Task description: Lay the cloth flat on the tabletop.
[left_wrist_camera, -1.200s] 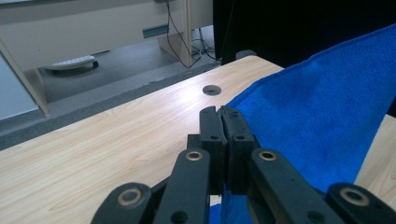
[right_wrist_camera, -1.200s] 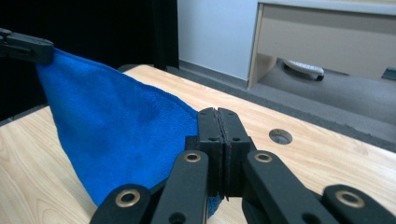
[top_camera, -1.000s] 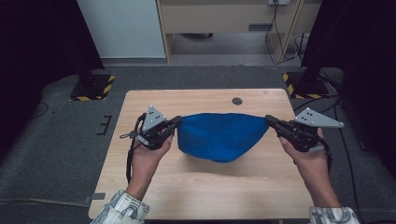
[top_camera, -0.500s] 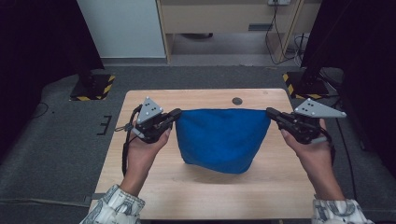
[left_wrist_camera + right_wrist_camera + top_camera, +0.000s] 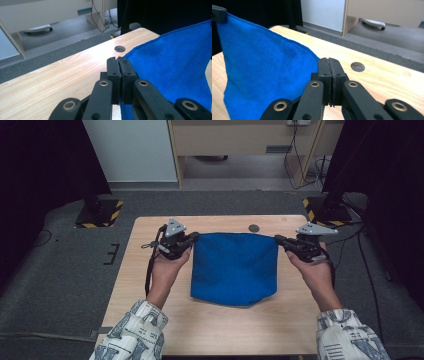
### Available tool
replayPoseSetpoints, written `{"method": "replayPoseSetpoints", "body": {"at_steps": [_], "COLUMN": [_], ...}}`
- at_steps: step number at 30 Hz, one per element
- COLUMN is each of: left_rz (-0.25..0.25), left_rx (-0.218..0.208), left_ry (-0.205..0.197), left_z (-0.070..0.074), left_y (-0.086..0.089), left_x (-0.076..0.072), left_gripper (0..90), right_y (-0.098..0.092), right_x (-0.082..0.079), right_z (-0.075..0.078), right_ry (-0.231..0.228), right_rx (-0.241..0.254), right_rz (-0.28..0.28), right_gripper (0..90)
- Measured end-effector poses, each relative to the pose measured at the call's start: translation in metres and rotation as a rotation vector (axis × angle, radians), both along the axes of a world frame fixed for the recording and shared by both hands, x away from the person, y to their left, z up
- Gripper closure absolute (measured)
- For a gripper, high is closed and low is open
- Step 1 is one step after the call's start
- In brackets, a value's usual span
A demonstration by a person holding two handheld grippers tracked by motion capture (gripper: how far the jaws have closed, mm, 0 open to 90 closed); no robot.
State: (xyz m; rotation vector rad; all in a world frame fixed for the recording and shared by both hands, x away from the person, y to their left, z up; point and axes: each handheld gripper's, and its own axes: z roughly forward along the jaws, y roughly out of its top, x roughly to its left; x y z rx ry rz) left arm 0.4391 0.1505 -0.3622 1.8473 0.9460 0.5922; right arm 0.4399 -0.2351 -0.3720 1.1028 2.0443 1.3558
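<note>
You have the blue cloth (image 5: 234,268) stretched between your two grippers: the left gripper (image 5: 192,239) has its jaws shut tight on one top corner, the right gripper (image 5: 278,240) shut on the other. The cloth's top edge runs taut from one pair of jaws to the other, and the rest lies on the table (image 5: 135,270) toward you. You look to be laying it out flat. Next, I'd judge, lower both corners evenly onto the wood, keeping the tension, before you part the jaws.
</note>
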Motion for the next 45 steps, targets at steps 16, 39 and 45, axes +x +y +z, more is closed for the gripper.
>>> {"method": "replayPoseSetpoints", "body": {"at_steps": [16, 39, 45], "left_rz": [0.037, 0.044, 0.051], "left_rx": [0.027, 0.079, 0.083], "left_ry": [0.056, 0.160, 0.186], "left_z": [-0.024, -0.070, -0.079], "left_y": [0.002, -0.002, -0.001], "left_x": [0.017, 0.049, 0.059], "left_gripper": [87.7, 87.7, 87.7], "right_y": [0.009, 0.005, 0.004], "right_x": [0.022, 0.046, 0.054], "right_z": [-0.025, -0.075, -0.085], "right_ry": [0.054, 0.173, 0.197], "right_rx": [-0.007, -0.041, -0.051], "right_rz": [-0.032, -0.066, -0.067], "right_gripper": [88.9, 88.6, 88.5]}}
